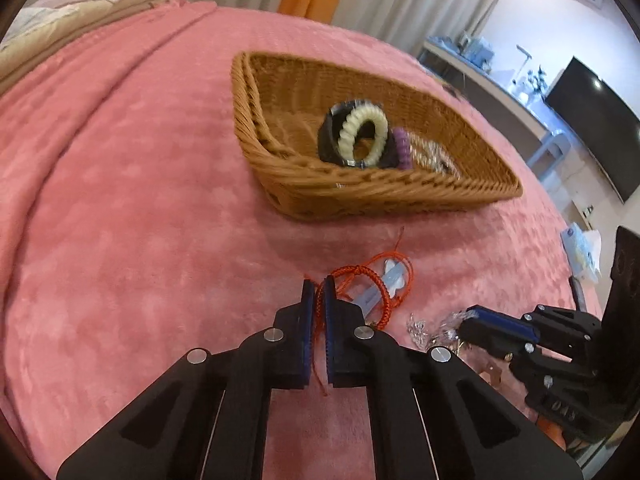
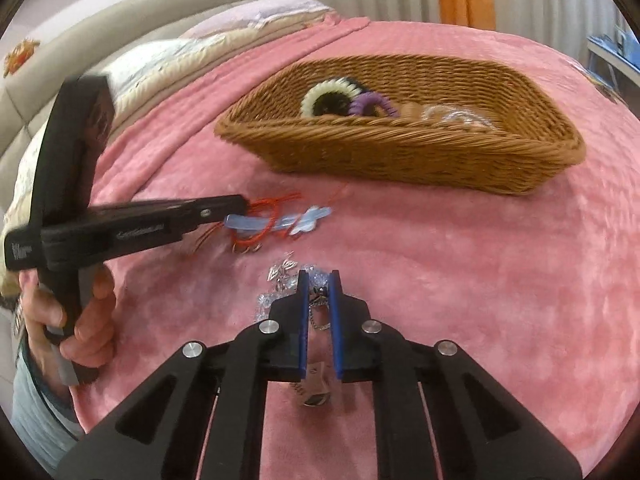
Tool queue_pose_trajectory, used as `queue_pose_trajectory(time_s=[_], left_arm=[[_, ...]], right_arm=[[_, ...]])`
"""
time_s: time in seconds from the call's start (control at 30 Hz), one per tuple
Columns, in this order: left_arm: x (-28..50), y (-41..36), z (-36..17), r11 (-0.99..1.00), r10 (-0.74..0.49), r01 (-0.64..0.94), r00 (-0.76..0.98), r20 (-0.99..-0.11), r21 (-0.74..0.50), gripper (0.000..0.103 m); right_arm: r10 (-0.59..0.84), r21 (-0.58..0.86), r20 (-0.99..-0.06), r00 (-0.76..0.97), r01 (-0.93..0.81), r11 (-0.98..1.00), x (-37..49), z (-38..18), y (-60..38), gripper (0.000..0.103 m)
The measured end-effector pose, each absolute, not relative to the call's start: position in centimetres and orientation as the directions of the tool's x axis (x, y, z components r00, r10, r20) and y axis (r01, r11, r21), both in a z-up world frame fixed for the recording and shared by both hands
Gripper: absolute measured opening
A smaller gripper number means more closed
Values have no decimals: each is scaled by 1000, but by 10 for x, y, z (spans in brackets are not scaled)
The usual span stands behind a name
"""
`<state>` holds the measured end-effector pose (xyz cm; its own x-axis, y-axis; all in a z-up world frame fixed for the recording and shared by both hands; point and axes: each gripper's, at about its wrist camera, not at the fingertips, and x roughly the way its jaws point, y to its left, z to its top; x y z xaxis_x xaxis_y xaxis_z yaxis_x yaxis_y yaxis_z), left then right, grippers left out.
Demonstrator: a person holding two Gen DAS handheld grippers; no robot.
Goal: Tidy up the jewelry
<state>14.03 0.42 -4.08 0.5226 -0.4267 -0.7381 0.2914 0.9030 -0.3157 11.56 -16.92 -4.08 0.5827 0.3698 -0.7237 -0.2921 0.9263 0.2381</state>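
A braided red cord bracelet (image 1: 362, 280) lies on the pink blanket (image 1: 140, 200) in front of the wicker basket (image 1: 400, 196), draped over a pale blue hair clip (image 1: 384, 284). The left gripper (image 1: 319, 286), held low, has its fingers clamped on the cord. The right gripper (image 2: 319, 280) has its fingers closed around a silver chain (image 2: 318, 312).

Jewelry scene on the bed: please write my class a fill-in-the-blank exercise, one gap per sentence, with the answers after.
1. The left gripper is shut on a bracelet of ____ cord.
2. The basket is woven from ____ wicker.
3. The right gripper has its fingers around a ____ chain.
4. Everything lies on a ____ blanket.

Missing words: red; brown; silver; pink
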Motion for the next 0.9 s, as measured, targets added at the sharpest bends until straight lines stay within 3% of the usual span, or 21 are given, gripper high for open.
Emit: queue_pose_trajectory(time_s=[0.2, 0.37, 0.6, 0.8, 0.9], left_arm=[[123, 26, -28, 902, -429, 236, 592, -683, -362, 2], [104, 40, -26, 924, -376, 188, 611, -697, -333, 2], [81, 41, -41, 953, -296, 132, 596, -746, -273, 2], [68, 41, -48, 950, -307, 142, 594, -744, -278, 3], [64, 42, -50, 945, -322, 156, 598, -734, -288, 3]], right_arm=[[387, 295, -682, 621, -251, 922, 114, -34, -188, 8], [355, 305, -654, 668, -197, 932, 108, -24, -204, 8], [237, 233, -702, 671, -98, 968, 95, -24, -227, 8], [250, 236, -746, 617, -106, 966, 83, -37, -237, 8], [263, 247, -755, 600, -110, 963, 81, -37, -239, 20]])
